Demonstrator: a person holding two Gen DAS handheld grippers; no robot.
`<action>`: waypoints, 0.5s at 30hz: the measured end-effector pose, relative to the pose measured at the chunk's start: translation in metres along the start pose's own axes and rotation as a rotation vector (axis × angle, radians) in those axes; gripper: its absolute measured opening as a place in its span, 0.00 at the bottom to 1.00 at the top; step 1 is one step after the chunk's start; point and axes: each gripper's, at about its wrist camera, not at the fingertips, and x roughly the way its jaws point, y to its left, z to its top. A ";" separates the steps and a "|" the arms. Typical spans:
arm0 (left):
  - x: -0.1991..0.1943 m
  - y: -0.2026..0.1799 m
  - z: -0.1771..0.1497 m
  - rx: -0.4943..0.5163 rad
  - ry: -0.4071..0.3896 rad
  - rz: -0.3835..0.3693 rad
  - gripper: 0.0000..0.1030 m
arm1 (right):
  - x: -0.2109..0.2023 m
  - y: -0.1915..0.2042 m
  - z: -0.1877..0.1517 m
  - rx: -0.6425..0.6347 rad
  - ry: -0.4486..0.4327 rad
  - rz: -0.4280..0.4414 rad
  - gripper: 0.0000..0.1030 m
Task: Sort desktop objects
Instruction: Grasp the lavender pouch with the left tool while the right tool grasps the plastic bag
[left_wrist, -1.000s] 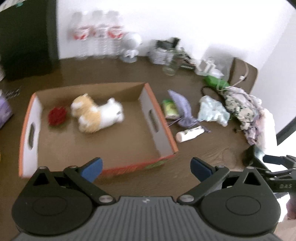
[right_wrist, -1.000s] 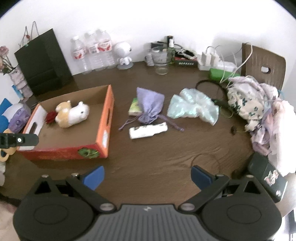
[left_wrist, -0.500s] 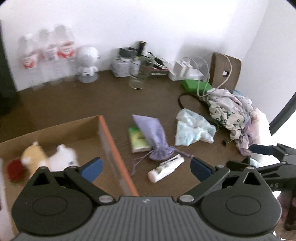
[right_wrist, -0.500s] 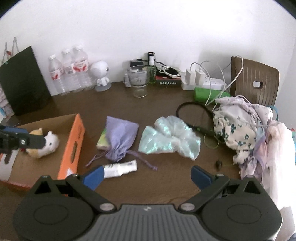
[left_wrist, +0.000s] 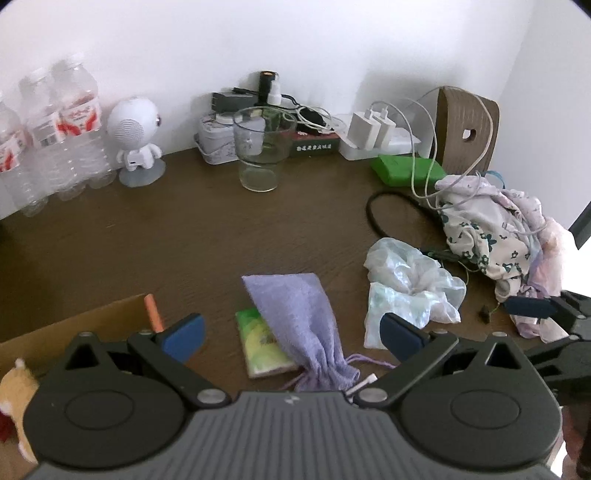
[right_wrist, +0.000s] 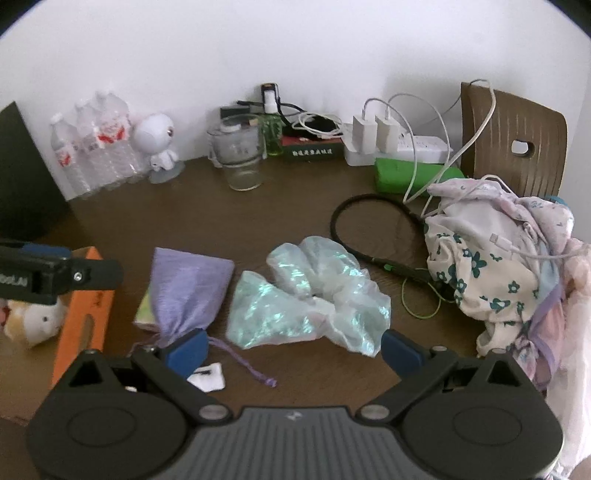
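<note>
A purple drawstring pouch (left_wrist: 295, 325) lies on the brown desk, partly over a green tissue pack (left_wrist: 258, 347). My left gripper (left_wrist: 291, 336) hangs open just above them, holding nothing. A white tube (right_wrist: 207, 376) peeks out under the pouch (right_wrist: 188, 291). A crumpled iridescent plastic bag (right_wrist: 306, 302) lies right of it, with my right gripper (right_wrist: 293, 350) open just short of it. The cardboard box (right_wrist: 86, 314) with orange edges stands at the left and holds a plush toy (right_wrist: 33, 321). Each gripper shows at the edge of the other's view.
Along the back wall stand water bottles (left_wrist: 62, 122), a white robot figure (left_wrist: 135, 136), a glass (left_wrist: 258, 155), a power strip with chargers (right_wrist: 384, 140) and a green box (right_wrist: 410, 173). A black cable loop (right_wrist: 369, 221) and a clothes pile (right_wrist: 498, 273) fill the right; a chair (right_wrist: 517, 147) stands behind.
The left gripper swung right, from over the box to over the purple pouch. The right gripper moved forward toward the plastic bag. Both stayed open.
</note>
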 end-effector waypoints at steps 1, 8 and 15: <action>0.004 -0.001 0.001 0.001 0.003 0.001 1.00 | 0.006 -0.001 0.001 -0.005 0.004 -0.004 0.97; 0.039 -0.002 0.009 -0.004 0.042 0.029 1.00 | 0.048 -0.013 0.010 0.011 0.045 -0.001 0.97; 0.070 0.000 0.015 -0.016 0.100 0.052 1.00 | 0.078 -0.018 0.013 0.007 0.080 -0.023 0.97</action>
